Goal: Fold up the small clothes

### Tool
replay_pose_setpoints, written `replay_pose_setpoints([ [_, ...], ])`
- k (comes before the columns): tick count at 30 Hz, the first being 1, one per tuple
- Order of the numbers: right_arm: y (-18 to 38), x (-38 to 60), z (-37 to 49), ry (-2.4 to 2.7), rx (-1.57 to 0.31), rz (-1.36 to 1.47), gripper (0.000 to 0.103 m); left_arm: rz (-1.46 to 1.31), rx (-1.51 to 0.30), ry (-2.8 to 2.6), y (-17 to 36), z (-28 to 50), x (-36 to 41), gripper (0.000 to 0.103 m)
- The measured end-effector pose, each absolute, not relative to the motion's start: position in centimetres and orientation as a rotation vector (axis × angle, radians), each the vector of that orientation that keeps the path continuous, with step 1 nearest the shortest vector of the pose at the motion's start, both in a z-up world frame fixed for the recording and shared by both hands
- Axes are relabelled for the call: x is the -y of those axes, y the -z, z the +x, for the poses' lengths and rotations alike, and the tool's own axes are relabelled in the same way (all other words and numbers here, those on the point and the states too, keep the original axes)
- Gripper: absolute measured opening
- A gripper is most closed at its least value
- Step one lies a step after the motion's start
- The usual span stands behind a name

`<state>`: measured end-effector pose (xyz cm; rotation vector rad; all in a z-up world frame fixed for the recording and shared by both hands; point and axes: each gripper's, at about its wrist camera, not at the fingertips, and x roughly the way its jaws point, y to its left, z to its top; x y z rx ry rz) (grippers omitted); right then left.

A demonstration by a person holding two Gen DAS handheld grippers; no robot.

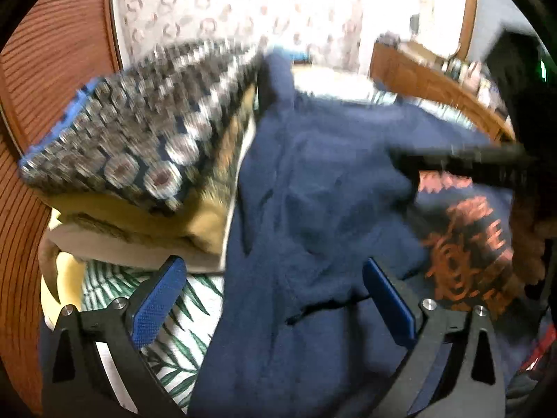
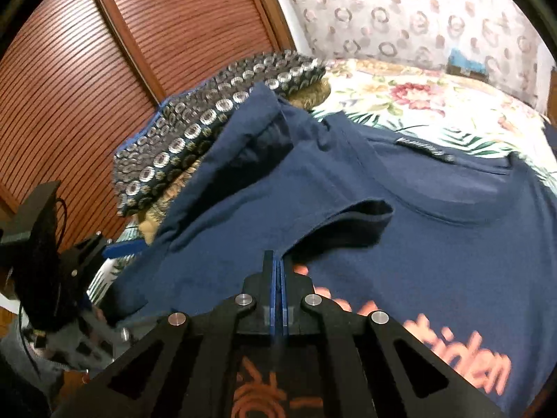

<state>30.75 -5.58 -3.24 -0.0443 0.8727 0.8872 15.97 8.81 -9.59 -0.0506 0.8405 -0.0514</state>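
The navy T-shirt lies spread and rumpled on the bed, one sleeve turned in, so folding looks barely begun; a stack of folded clothes sits at its ten o'clock. The left tool gapes wide over the shirt's edge, gripping nothing. The right tool is closed tight above the shirt's orange print, and whether cloth is pinched I cannot tell.

T-shirt: navy blue, orange printed lettering and motif. Folded cloth atop the stack: dark ground, repeated silver-white circles, blue edging. Bed cover: white with green fronds and pink flowers. Curtain: pale, ring-patterned. Tool pads: blue, on black frames.
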Motion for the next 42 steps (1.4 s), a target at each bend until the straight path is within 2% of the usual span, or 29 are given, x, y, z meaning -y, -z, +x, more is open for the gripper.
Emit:
replay_pose_setpoints([
  [6,4.6,7.1,28.8,-0.814,-0.914,-0.059,0.003,-0.046,-0.831,0.062,8.6,15.7,-9.0,0.102],
  [7,4.7,7.1,28.9,-0.802,-0.914,-0.057,0.007,-0.045,-0.834,0.061,8.7,15.8,-8.9,0.102],
  [9,4.9,7.3,29.3,-0.78,-0.919,-0.041,0.025,-0.045,-0.84,0.054,8.8,16.0,-8.6,0.102],
  [12,4.7,7.5,29.9,-0.767,-0.915,-0.015,0.034,-0.062,-0.82,0.091,8.5,15.5,-7.7,0.102],
  [13,4.6,7.5,30.0,-0.757,-0.91,-0.014,0.034,-0.062,-0.812,0.103,8.4,15.4,-7.4,0.098],
  [17,4.1,8.3,30.5,-0.734,-0.864,-0.012,0.05,-0.065,-0.805,0.156,8.1,15.3,-5.8,0.082],
  [21,4.2,10.3,30.1,-0.679,-0.838,-0.049,0.062,-0.059,-0.818,0.22,8.1,15.8,-4.1,0.057],
  [25,4.7,12.1,29.1,-0.605,-0.837,-0.091,0.067,-0.037,-0.851,0.275,8.9,16.6,-2.2,0.04],
  [33,5.6,13.0,28.9,-0.485,-0.84,-0.134,0.067,0.047,-0.903,0.274,10.3,18.0,0.2,0.038],
  [35,5.7,12.6,28.7,-0.481,-0.829,-0.147,0.067,0.063,-0.904,0.265,10.3,18.2,0.5,0.03],
  [36,5.7,12.2,28.6,-0.476,-0.819,-0.165,0.067,0.07,-0.904,0.262,10.2,18.3,0.7,0.019],
  [37,5.9,11.8,28.4,-0.47,-0.809,-0.189,0.068,0.07,-0.906,0.261,10.1,18.2,0.6,0.014],
  [42,6.2,12.0,28.3,-0.484,-0.811,-0.198,0.075,0.017,-0.879,0.305,8.0,16.9,0.1,0.012],
])
